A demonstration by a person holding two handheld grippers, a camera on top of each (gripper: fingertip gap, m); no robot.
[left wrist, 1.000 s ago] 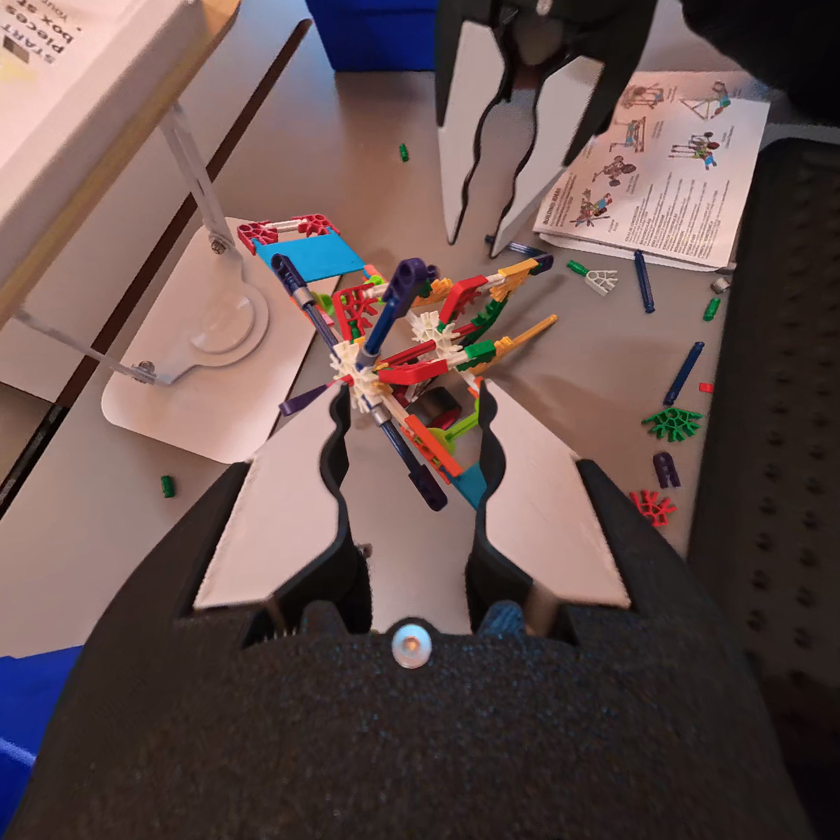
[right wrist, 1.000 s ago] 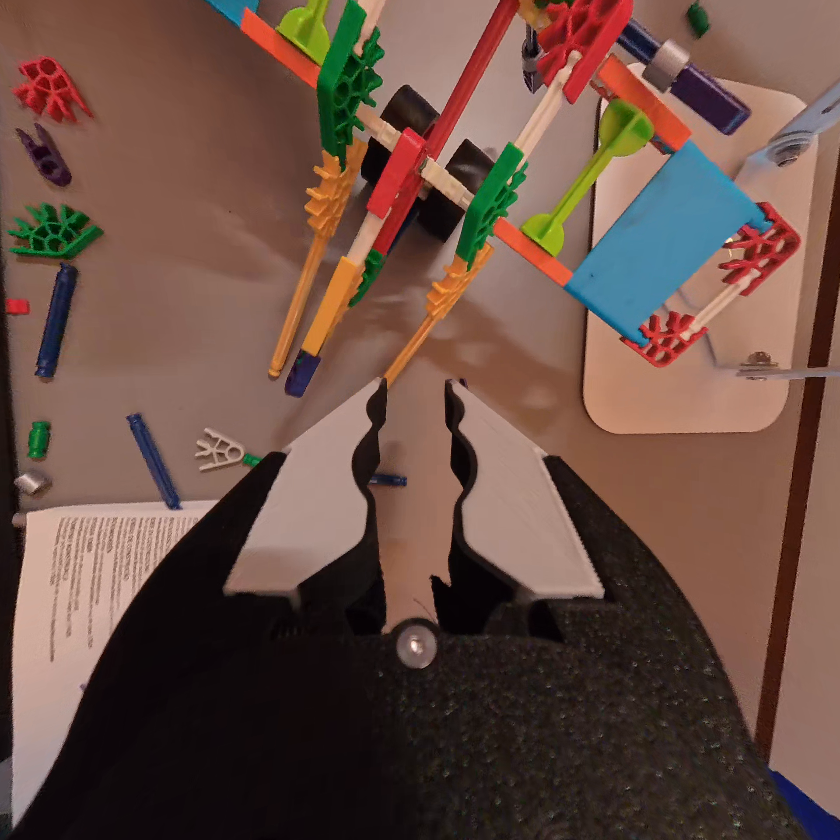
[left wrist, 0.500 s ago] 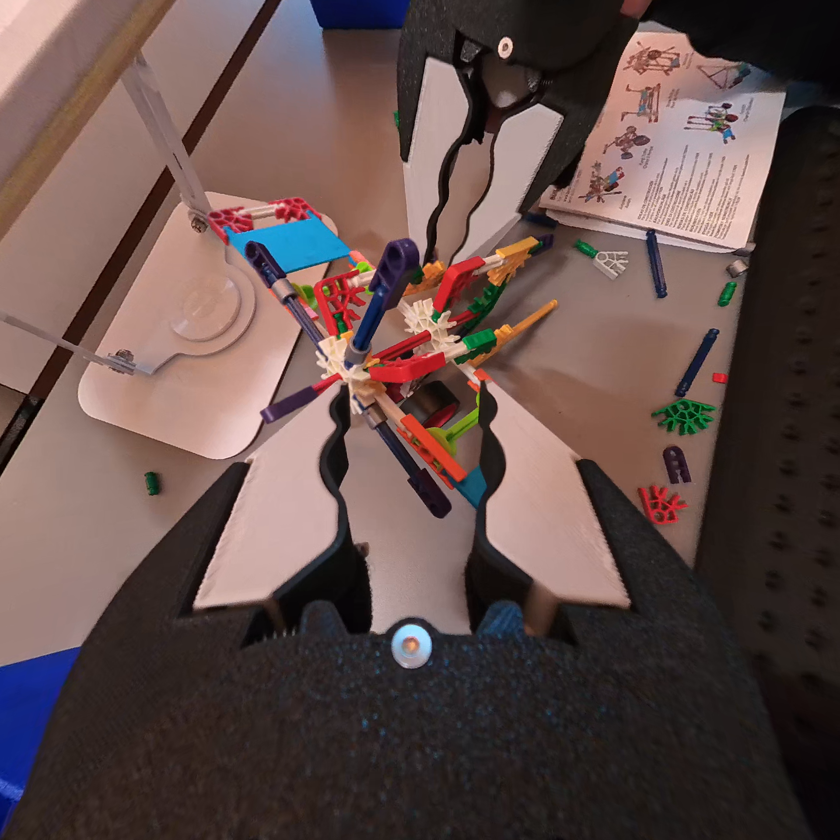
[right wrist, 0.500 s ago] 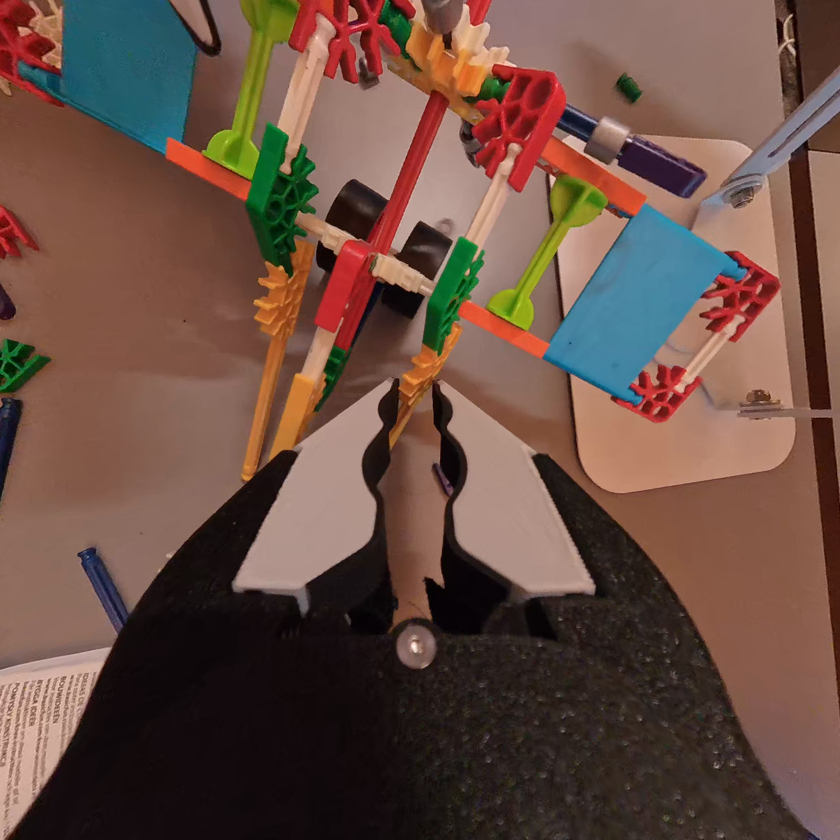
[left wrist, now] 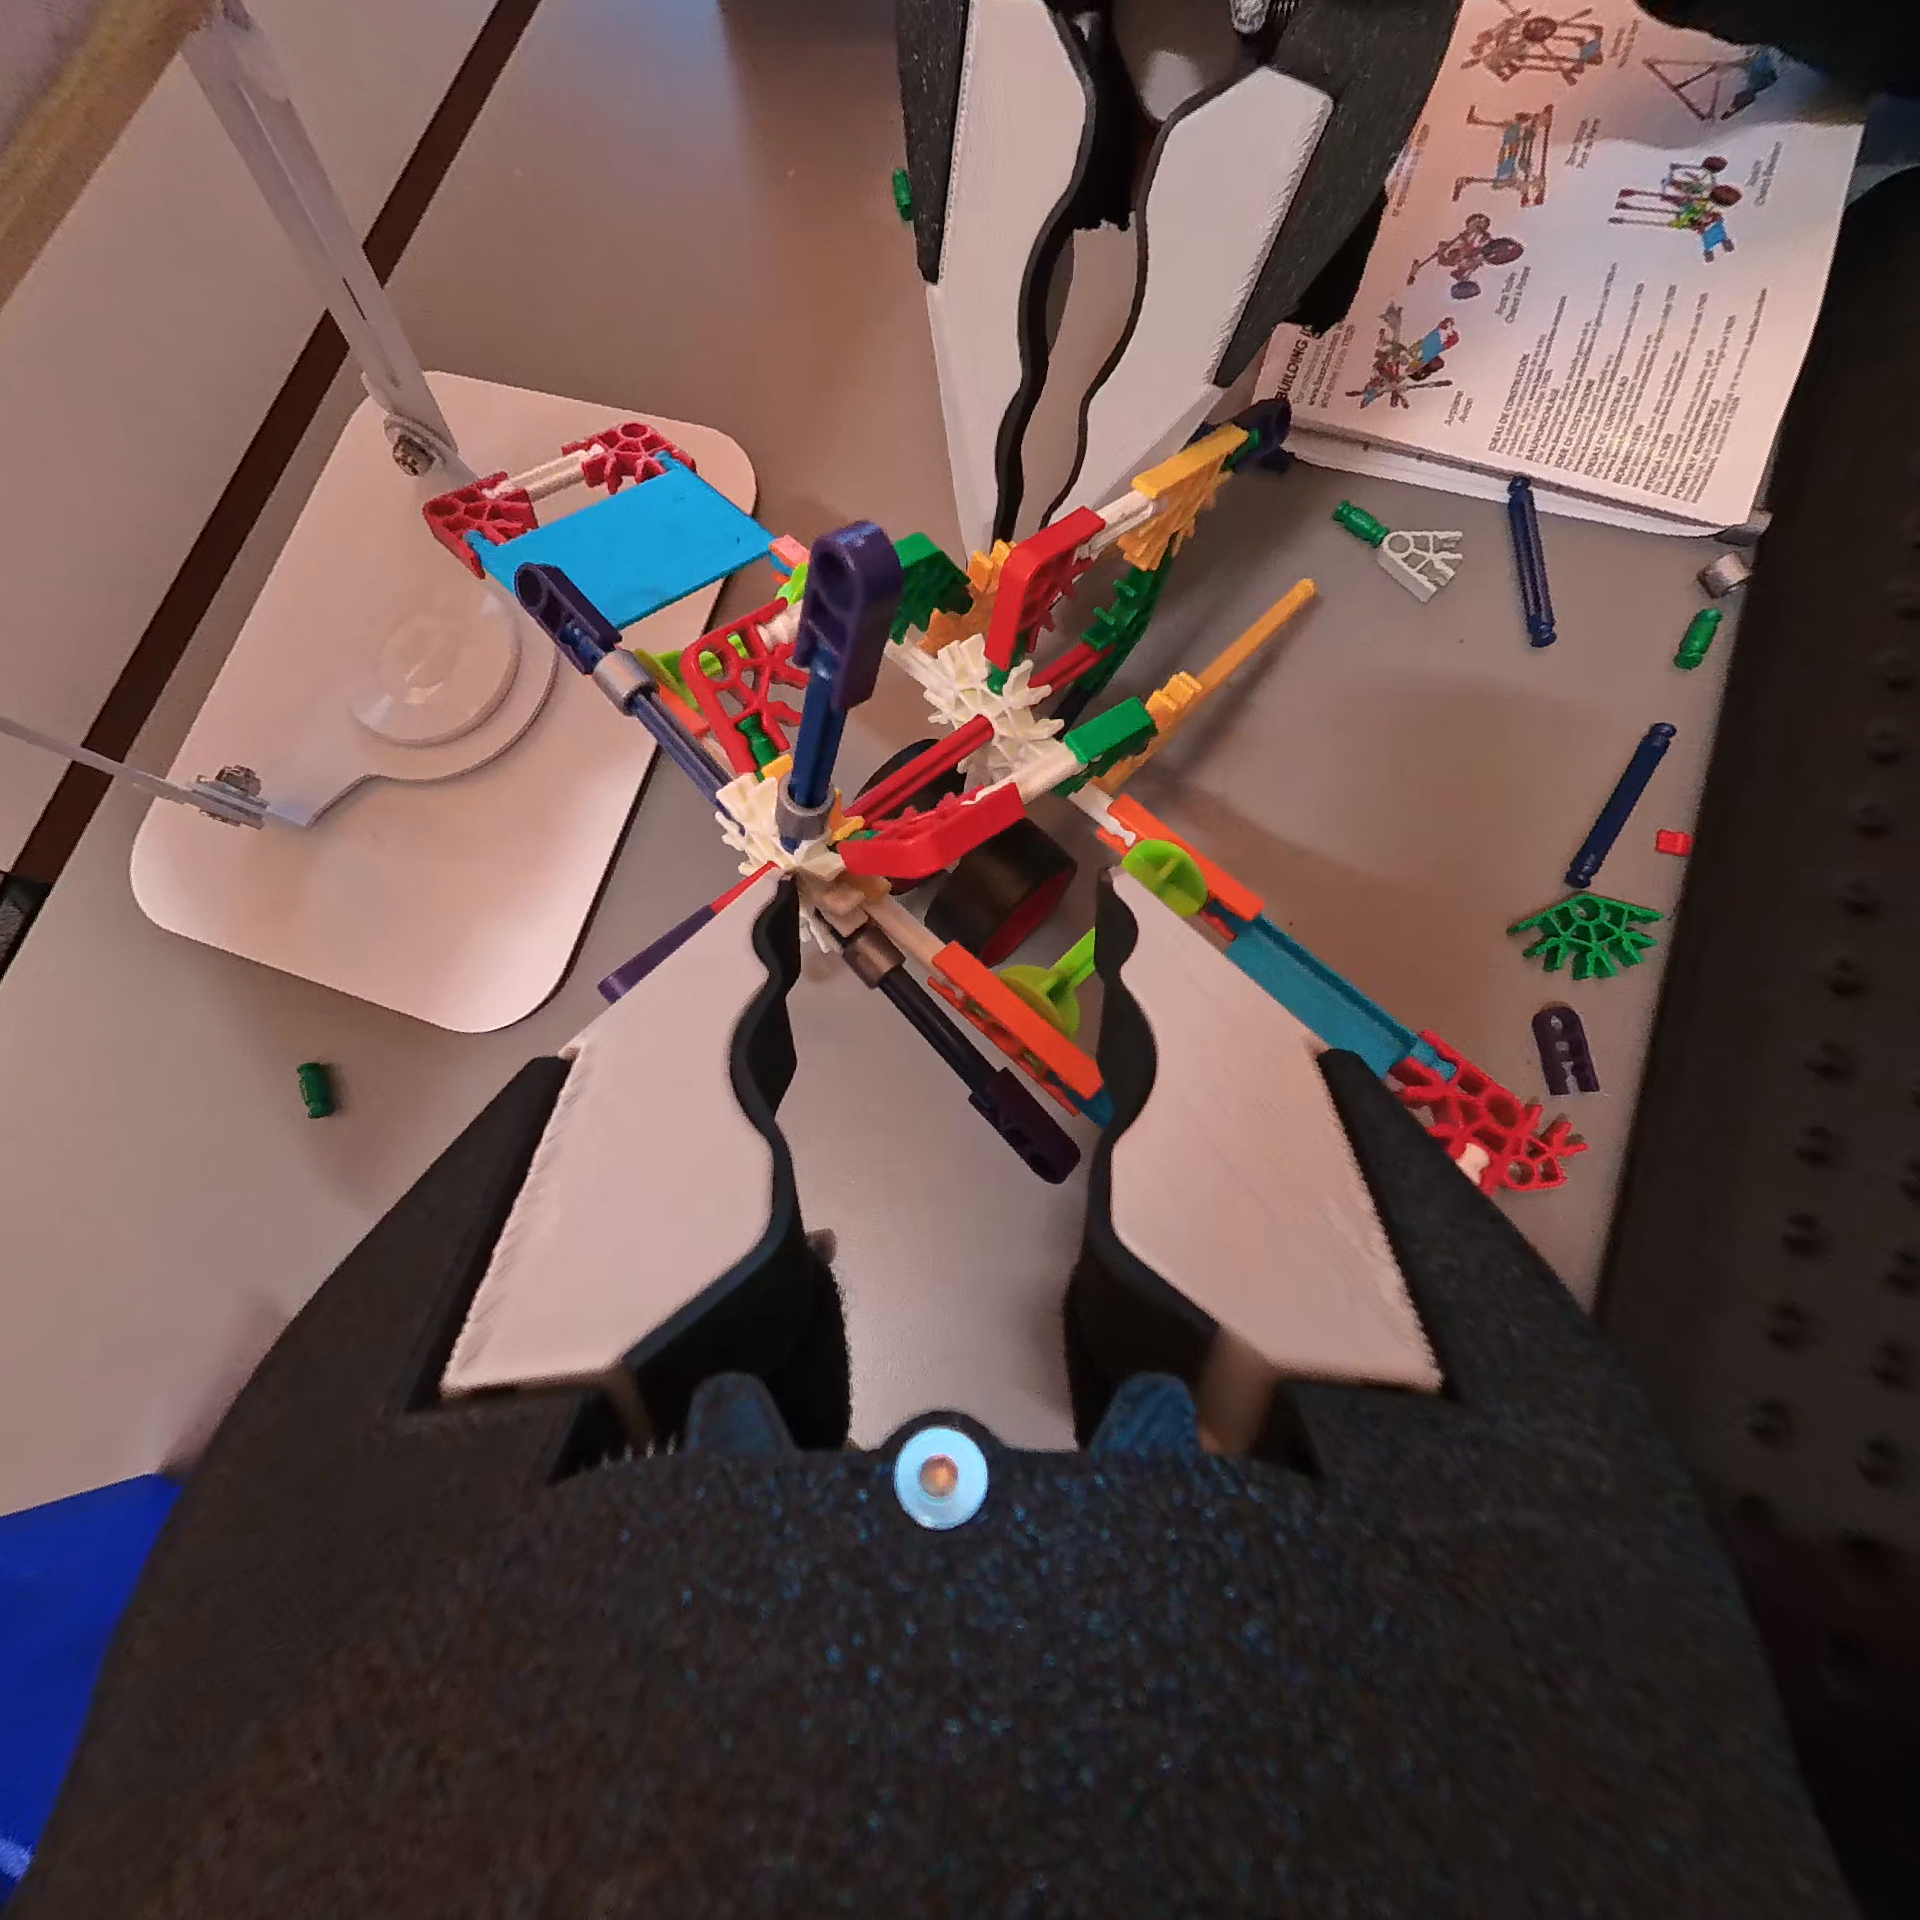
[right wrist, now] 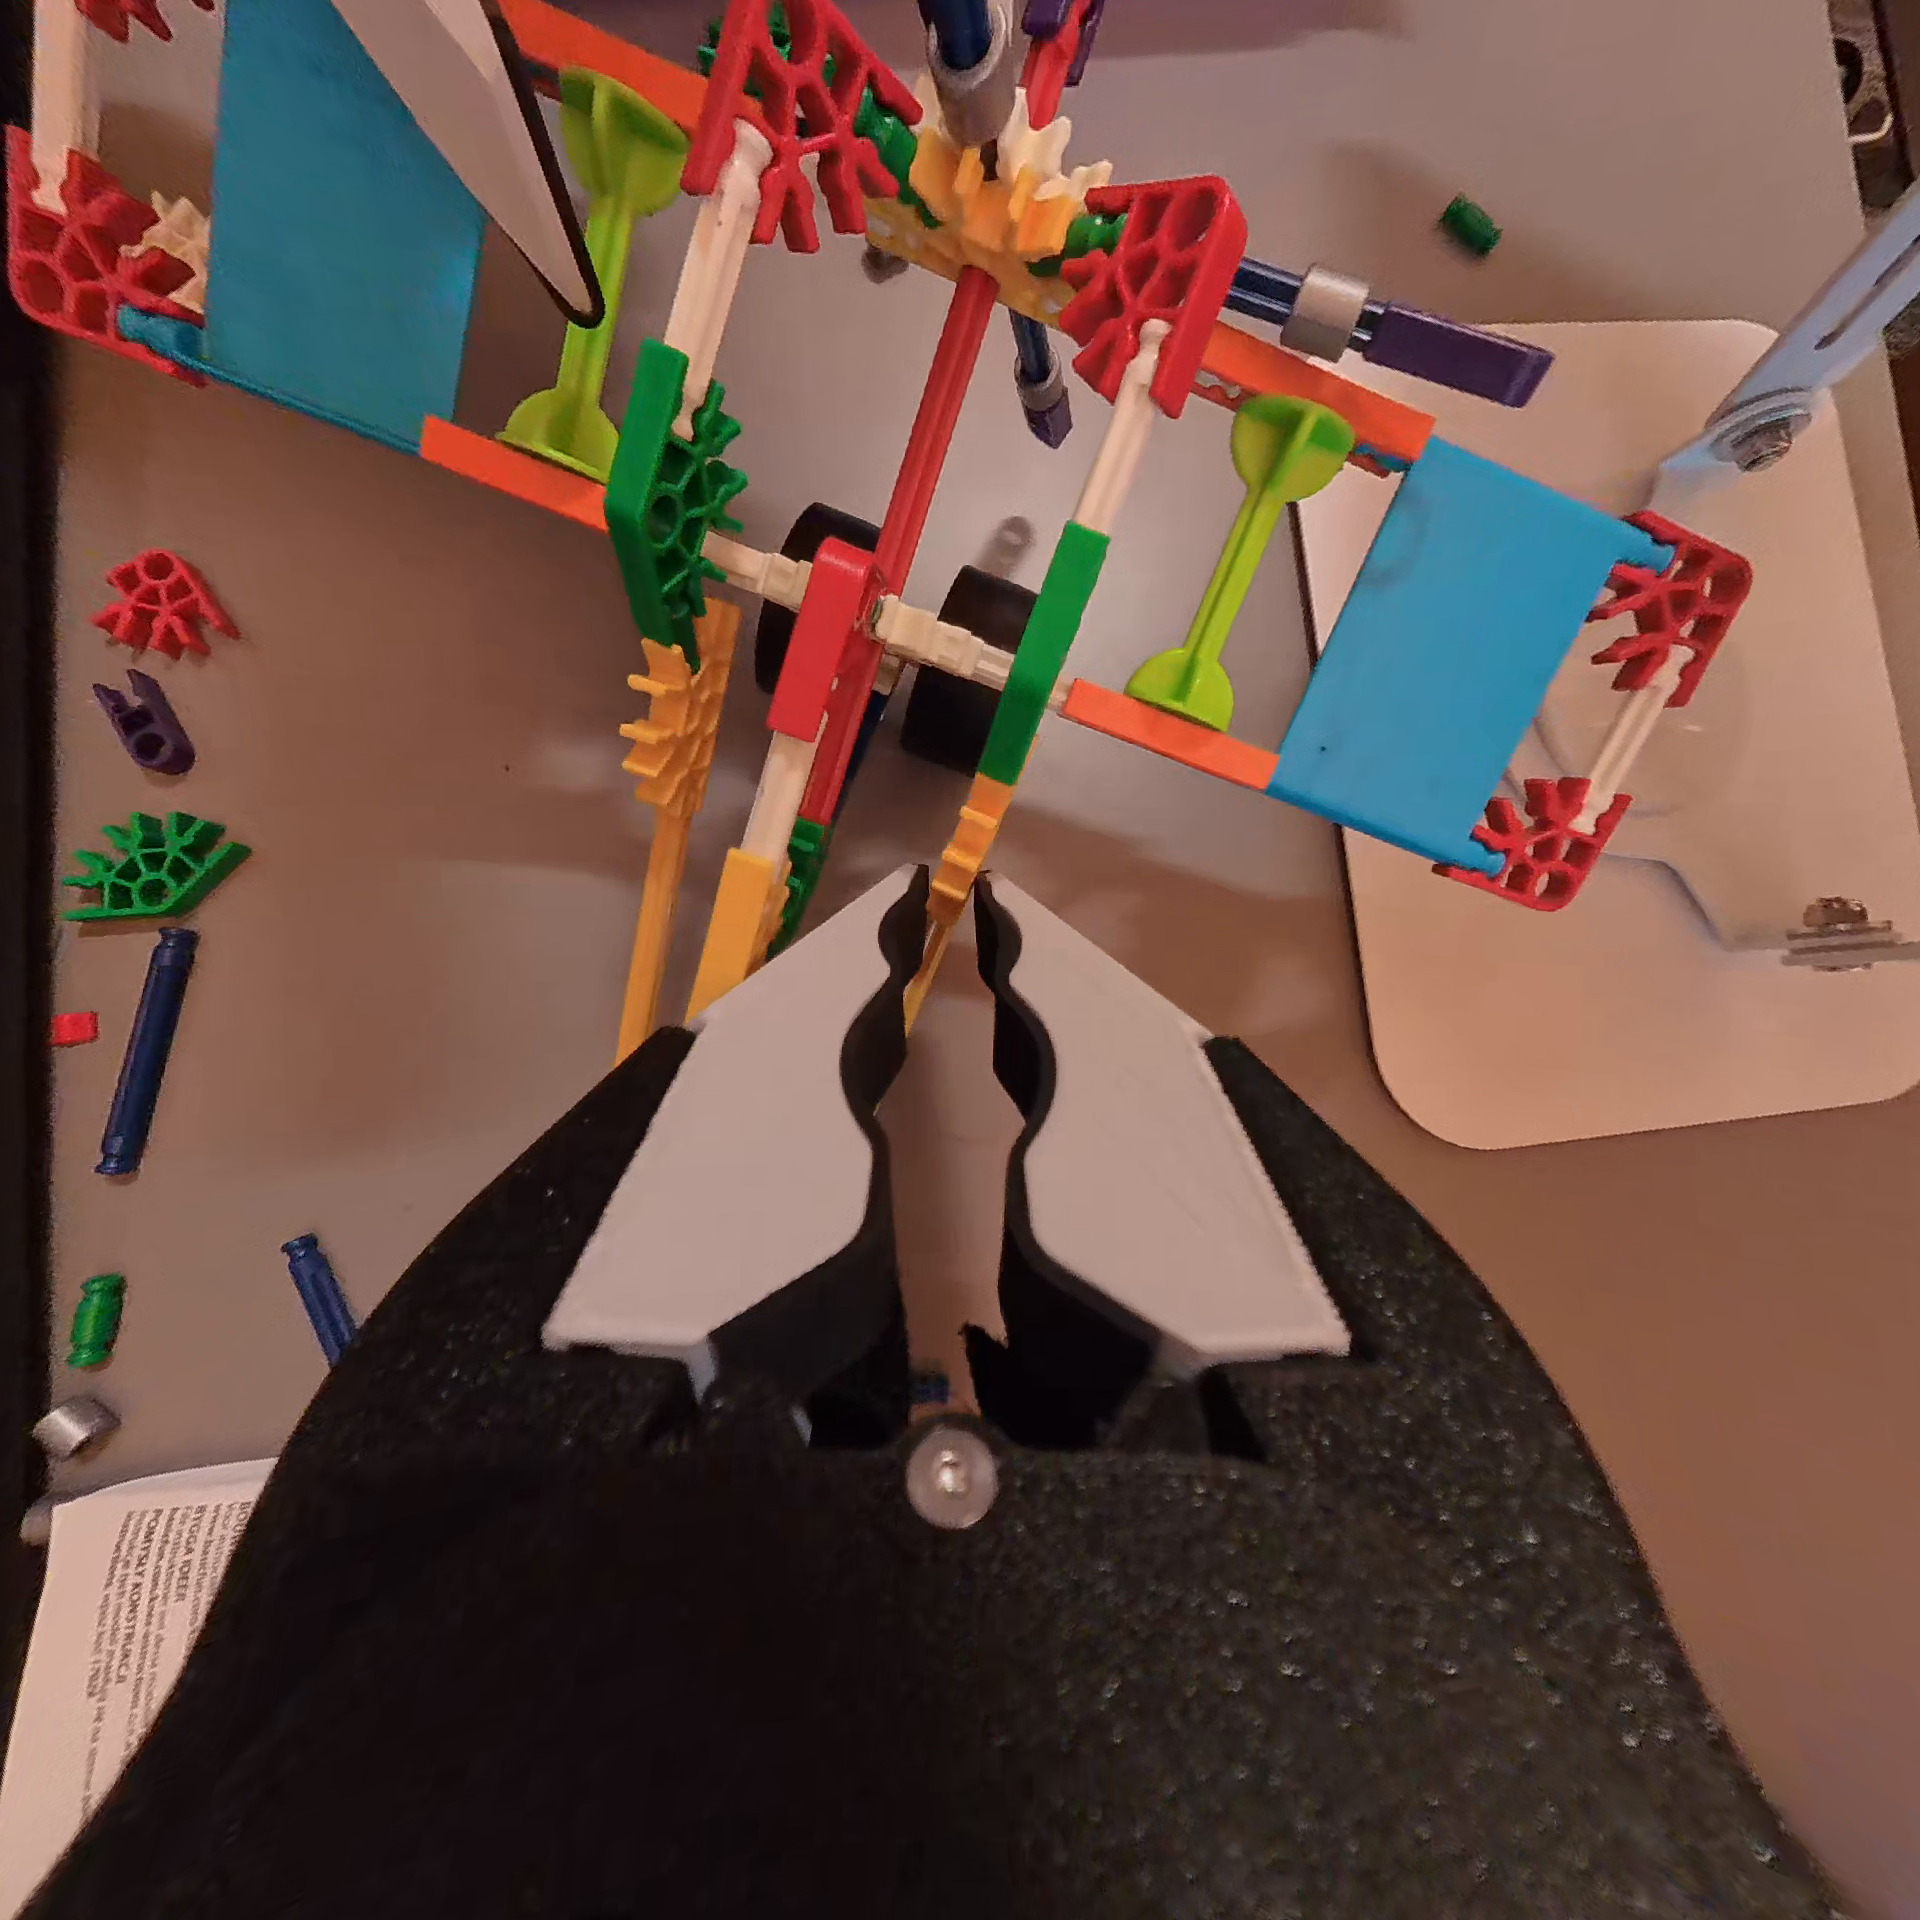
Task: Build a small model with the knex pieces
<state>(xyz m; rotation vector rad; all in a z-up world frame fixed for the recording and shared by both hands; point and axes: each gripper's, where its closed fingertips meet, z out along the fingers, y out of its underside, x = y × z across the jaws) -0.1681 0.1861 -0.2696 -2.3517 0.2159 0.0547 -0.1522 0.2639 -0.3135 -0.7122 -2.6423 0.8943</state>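
Straddling the near side of a colourful rod-and-connector toy model [left wrist: 935,790] on the grey table [left wrist: 727,260], the left gripper [left wrist: 940,904] is seen from its own camera with fingers spread wide, a white snowflake connector [left wrist: 774,831] touching its left tip. Beyond, an instruction booklet [left wrist: 1579,260] lies flat.

In the right wrist view, the right gripper [right wrist: 951,883] is narrowed onto a yellow rod [right wrist: 951,894] of the model, beside a white stand base [right wrist: 1621,997].
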